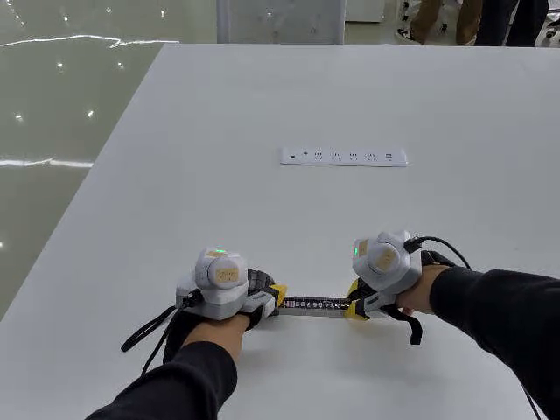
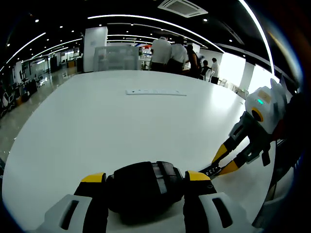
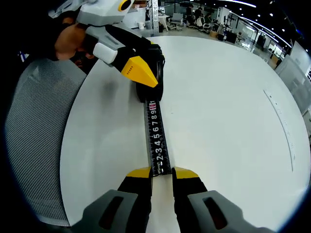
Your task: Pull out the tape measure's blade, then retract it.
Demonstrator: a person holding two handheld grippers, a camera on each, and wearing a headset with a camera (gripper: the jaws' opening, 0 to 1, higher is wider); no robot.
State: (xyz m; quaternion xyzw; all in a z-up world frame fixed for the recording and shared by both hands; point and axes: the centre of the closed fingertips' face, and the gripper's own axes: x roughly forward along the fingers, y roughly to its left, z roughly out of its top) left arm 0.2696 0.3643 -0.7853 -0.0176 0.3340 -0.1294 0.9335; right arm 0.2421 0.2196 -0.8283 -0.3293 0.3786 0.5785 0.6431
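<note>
Gripping the tape measure case [image 2: 146,196] tight in the left gripper [image 2: 146,176]; pinching the extended blade [image 3: 156,133] by its tip in the right gripper [image 3: 161,172], near the table [image 1: 350,96] front edge.

On the white table [image 1: 262,105], close to its near edge, the left gripper [image 1: 267,297] clasps the dark tape measure [image 1: 258,282]. A short run of blade [image 1: 313,304] lies flat across to the right gripper [image 1: 354,299], whose yellow tips pinch its end. Both forearms are in dark sleeves [image 1: 499,306]. Farther back, mid-table, lies a white power strip [image 1: 344,157], well apart.
</note>
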